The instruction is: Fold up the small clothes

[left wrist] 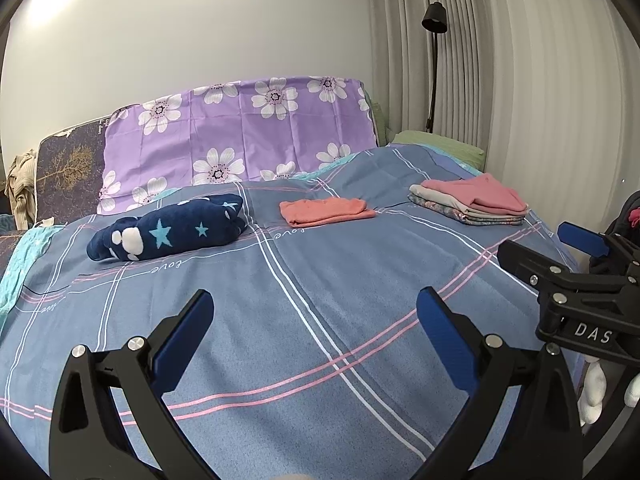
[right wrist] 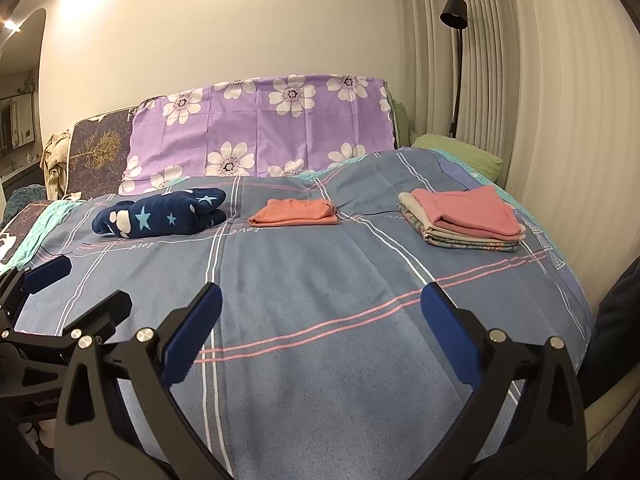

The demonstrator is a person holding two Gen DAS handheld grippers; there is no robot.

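Observation:
Three lots of clothes lie across the far half of the bed. A navy garment with stars (left wrist: 172,228) (right wrist: 160,214) sits loosely bundled on the left. A folded orange piece (left wrist: 326,211) (right wrist: 296,212) is in the middle. On the right is a neat stack topped by a pink garment (left wrist: 476,200) (right wrist: 468,216). My left gripper (left wrist: 316,300) (right wrist: 80,288) hovers open over the near part of the sheet, holding nothing. My right gripper (right wrist: 322,294) (left wrist: 548,250) is beside it on the right, also open and empty. Both are well short of the clothes.
The bed has a blue plaid sheet (left wrist: 280,264) (right wrist: 320,248). A purple floral cover (left wrist: 240,132) stands against the wall behind it, with a green pillow (left wrist: 440,144) at the far right. A black floor lamp (left wrist: 434,20) and pleated curtains (left wrist: 540,120) line the right side.

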